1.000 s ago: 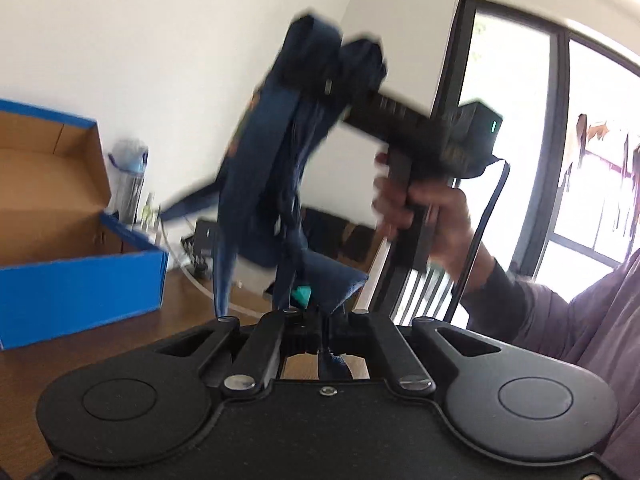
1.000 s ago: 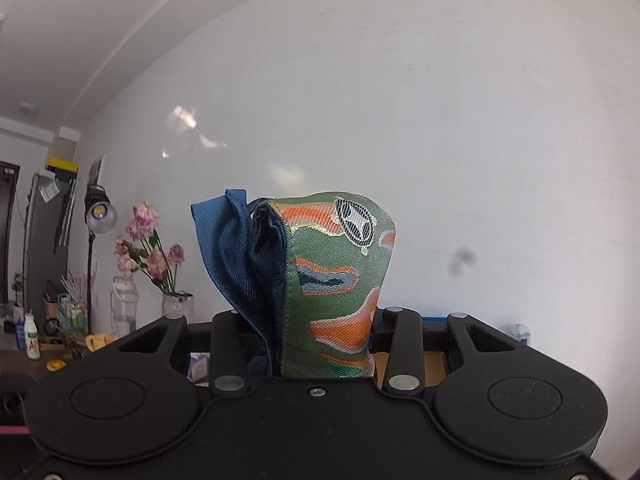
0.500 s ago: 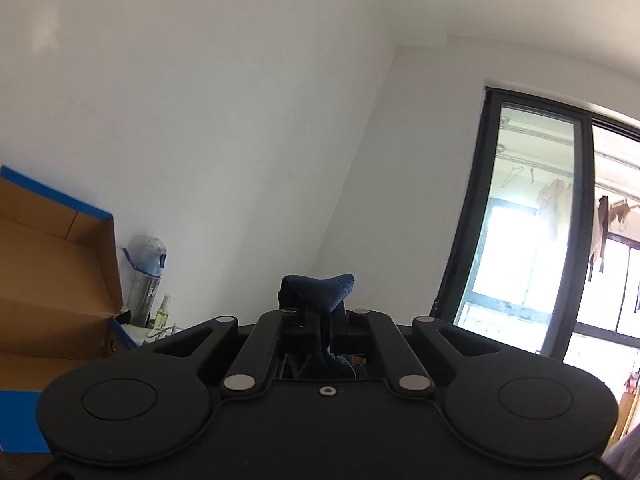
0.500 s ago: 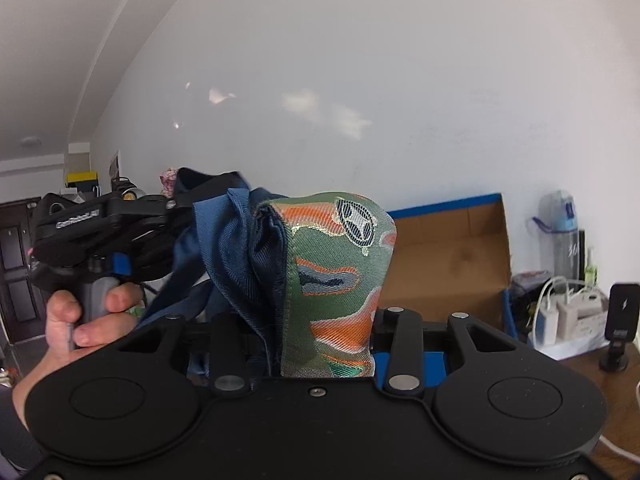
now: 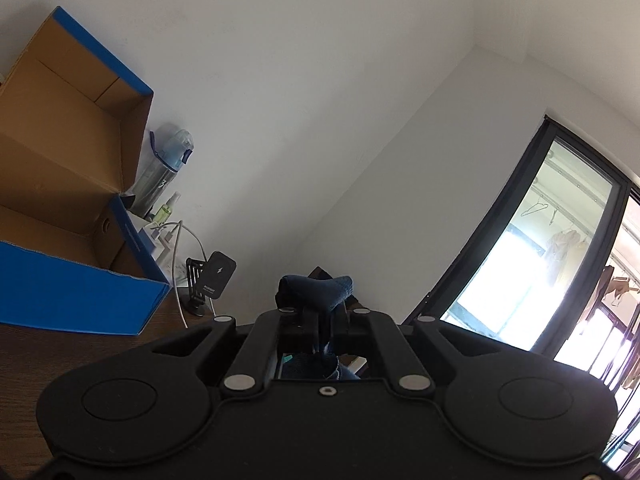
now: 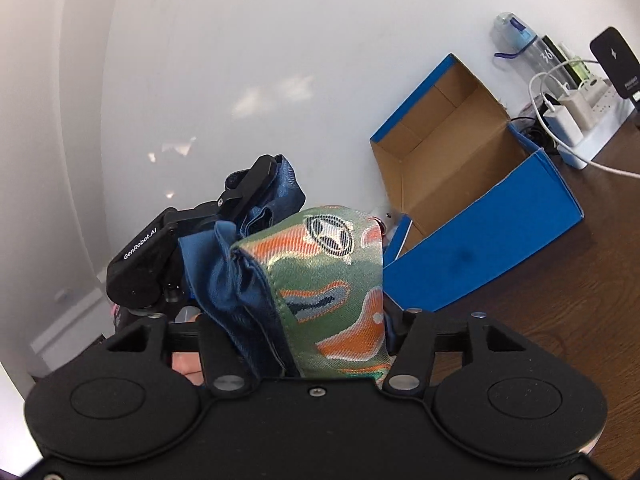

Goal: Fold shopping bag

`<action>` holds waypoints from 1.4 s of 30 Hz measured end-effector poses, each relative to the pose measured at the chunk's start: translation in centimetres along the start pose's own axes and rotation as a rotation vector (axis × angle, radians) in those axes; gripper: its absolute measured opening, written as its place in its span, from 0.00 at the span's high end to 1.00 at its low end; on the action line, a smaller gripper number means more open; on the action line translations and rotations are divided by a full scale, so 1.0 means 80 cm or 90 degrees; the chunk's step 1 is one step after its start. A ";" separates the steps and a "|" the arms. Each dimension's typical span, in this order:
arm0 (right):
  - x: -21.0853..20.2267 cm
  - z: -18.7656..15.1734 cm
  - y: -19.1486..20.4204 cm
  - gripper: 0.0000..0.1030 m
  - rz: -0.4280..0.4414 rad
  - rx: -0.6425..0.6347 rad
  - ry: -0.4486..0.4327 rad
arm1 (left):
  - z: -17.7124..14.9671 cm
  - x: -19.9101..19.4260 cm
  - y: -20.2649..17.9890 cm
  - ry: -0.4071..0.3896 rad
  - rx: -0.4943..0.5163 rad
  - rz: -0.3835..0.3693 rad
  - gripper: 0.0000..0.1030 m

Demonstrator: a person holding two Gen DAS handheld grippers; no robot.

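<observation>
The shopping bag (image 6: 332,280) is a bunched wad, green and orange patterned outside with dark blue lining, sitting between the fingers of my right gripper (image 6: 308,320). The right jaws are opening, and a thin gap shows beside the right finger (image 6: 404,344). My left gripper (image 6: 268,172) reaches in from the left in the right wrist view, pinching a blue fold of the bag. In the left wrist view, my left gripper (image 5: 320,312) is shut on a dark blue strip of the bag (image 5: 316,288). A hand shows under the left gripper body.
An open blue cardboard box (image 6: 480,216) (image 5: 80,292) lies on the brown wooden table (image 6: 560,300). Behind it stand a water bottle (image 6: 520,40), a power strip with chargers (image 6: 580,120) and a phone stand (image 5: 212,284). A dark-framed window (image 5: 540,260) is at the right.
The right gripper has dropped and rolled, bringing the table and box into view, and its fingers stand wider around the bag. The left gripper has rolled and still pinches the blue fabric.
</observation>
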State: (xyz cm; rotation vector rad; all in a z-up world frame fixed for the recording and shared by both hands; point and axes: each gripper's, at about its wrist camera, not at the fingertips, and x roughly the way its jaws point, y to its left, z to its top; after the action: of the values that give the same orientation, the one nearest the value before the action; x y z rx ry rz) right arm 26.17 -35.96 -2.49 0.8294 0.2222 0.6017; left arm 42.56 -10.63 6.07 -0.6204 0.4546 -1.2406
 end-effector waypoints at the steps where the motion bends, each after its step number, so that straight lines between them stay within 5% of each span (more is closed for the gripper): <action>1: 0.000 -0.003 -0.005 0.36 0.000 0.006 -0.001 | -0.003 0.000 0.004 0.002 0.002 0.009 0.96; 4: 0.001 -0.014 -0.020 0.36 0.000 0.023 -0.006 | -0.013 -0.001 0.014 0.018 0.003 0.028 0.96; 11: -0.004 -0.012 -0.010 0.35 -0.104 -0.089 0.004 | -0.054 -0.023 0.010 0.041 0.045 0.023 0.96; 16: 0.005 -0.019 -0.002 0.23 -0.171 -0.142 0.031 | -0.093 -0.025 0.001 0.059 0.069 0.006 0.96; 24: 0.006 -0.025 -0.026 0.23 -0.246 -0.110 0.065 | -0.093 0.010 0.050 0.124 0.002 0.159 0.96; 31: -0.009 -0.003 -0.056 0.23 -0.315 -0.041 0.072 | -0.098 0.037 0.075 0.186 -0.050 0.168 0.95; 33: -0.007 0.007 -0.059 0.23 -0.341 -0.047 0.089 | -0.091 0.052 0.080 0.222 -0.060 0.178 0.85; 35: 0.001 0.018 -0.060 0.23 -0.365 -0.065 0.140 | -0.084 0.068 0.083 0.256 -0.071 0.196 0.39; 37: 0.014 0.034 -0.065 0.23 -0.405 -0.053 0.217 | -0.076 0.077 0.080 0.270 -0.077 0.242 0.18; 42: 0.015 0.064 -0.057 0.22 -0.391 -0.047 0.321 | -0.047 0.081 0.058 0.310 -0.028 0.269 0.04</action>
State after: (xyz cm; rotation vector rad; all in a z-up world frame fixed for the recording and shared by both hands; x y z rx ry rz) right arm 31.14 -40.84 -2.41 0.4843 0.8748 0.2236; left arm 45.34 -16.68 0.27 -0.2308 0.9687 -0.9673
